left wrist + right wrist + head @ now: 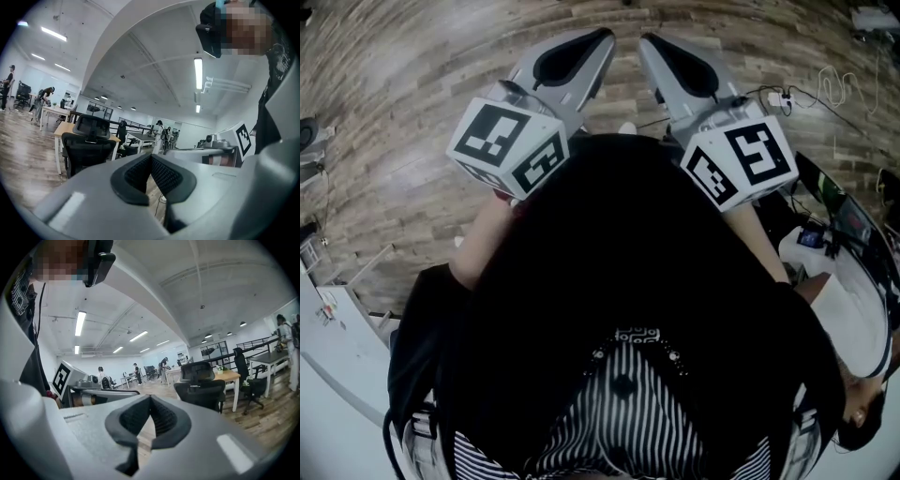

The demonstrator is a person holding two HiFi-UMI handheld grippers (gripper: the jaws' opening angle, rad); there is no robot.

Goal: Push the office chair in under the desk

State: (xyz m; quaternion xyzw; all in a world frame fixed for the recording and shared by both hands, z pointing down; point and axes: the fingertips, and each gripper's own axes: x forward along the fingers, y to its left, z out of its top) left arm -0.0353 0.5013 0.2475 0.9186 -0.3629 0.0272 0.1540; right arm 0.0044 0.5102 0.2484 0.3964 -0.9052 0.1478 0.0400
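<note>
L tongs (151, 158), R tongs (150, 398) level, closed, empty, chair (86, 147) ahead

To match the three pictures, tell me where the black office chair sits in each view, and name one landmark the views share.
Head view: not in it.
Left gripper view: the office chair stands left of centre, at mid height.
Right gripper view: the office chair stands right of centre, at mid height.
Shared landmark: the wood-topped desk right behind the chair, seen in both gripper views only.
</note>
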